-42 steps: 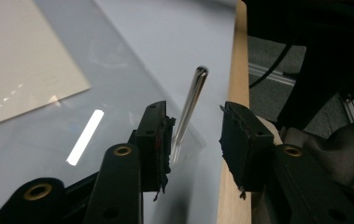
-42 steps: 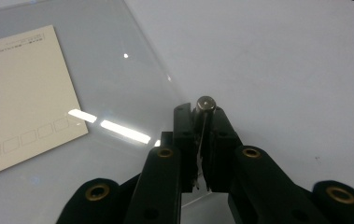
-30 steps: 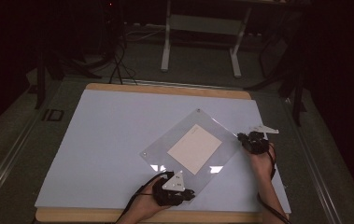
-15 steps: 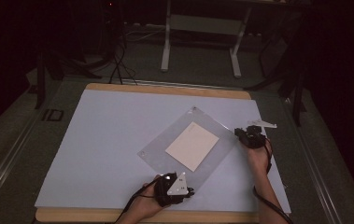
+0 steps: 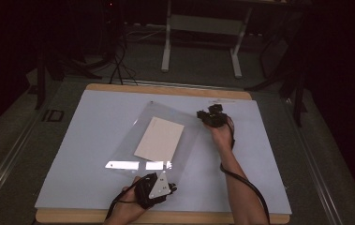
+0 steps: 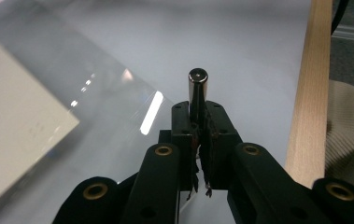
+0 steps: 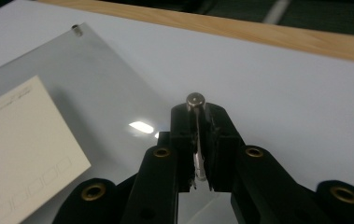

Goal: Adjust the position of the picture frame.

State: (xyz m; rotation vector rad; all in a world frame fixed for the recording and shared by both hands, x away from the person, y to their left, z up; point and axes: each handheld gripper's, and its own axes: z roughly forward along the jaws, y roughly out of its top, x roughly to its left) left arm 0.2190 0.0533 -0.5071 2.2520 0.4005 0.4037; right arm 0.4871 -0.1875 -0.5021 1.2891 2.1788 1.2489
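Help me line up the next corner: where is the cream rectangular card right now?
In the high view the cream rectangular card lies under the clear acrylic sheet at mid-table on the white mat, between the left gripper nearer and the right gripper farther.

The left tool [image 6: 198,140] clamps a small metal pin [image 6: 197,91] upright — over the clear sheet's [image 6: 114,93] corner.

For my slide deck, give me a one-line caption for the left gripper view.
Hand-held gripper clamps a small metal pin beside a clear sheet holding a cream card.
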